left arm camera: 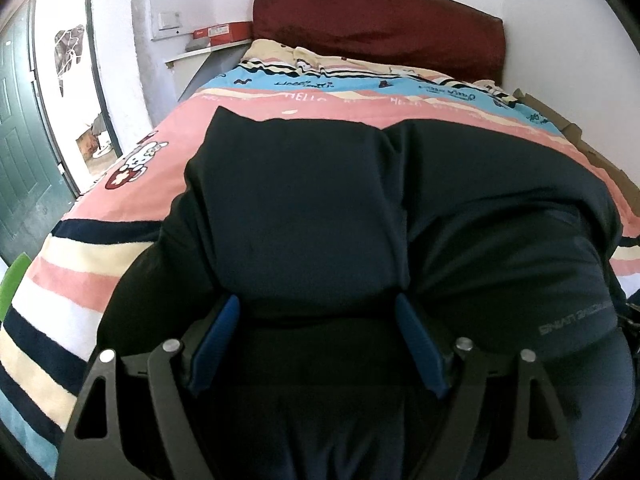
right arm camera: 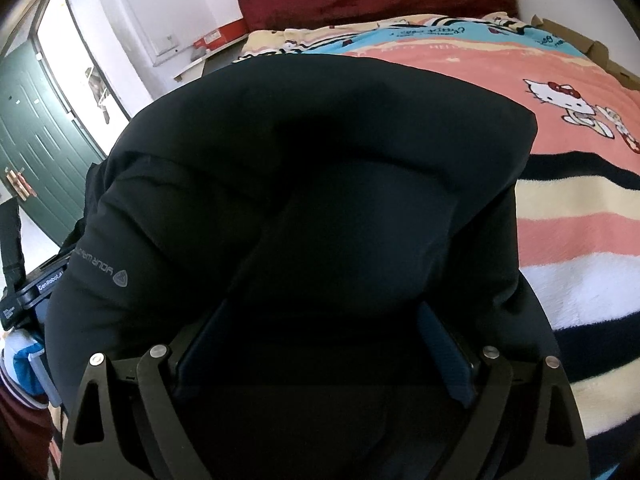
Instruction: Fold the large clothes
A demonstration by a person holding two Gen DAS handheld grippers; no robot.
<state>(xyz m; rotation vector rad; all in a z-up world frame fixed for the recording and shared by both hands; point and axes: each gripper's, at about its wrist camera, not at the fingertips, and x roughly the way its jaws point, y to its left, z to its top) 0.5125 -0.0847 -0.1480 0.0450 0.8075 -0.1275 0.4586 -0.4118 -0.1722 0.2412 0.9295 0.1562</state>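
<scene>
Fingers of my left gripper and fingers of my right gripper stand spread wide; whether their pads press the cloth I cannot tell. The dark jacket lies bunched between and beyond both pairs, on the striped blanket.

left gripper: black linkage arms | blue pads | silver pins (right gripper matches)
</scene>
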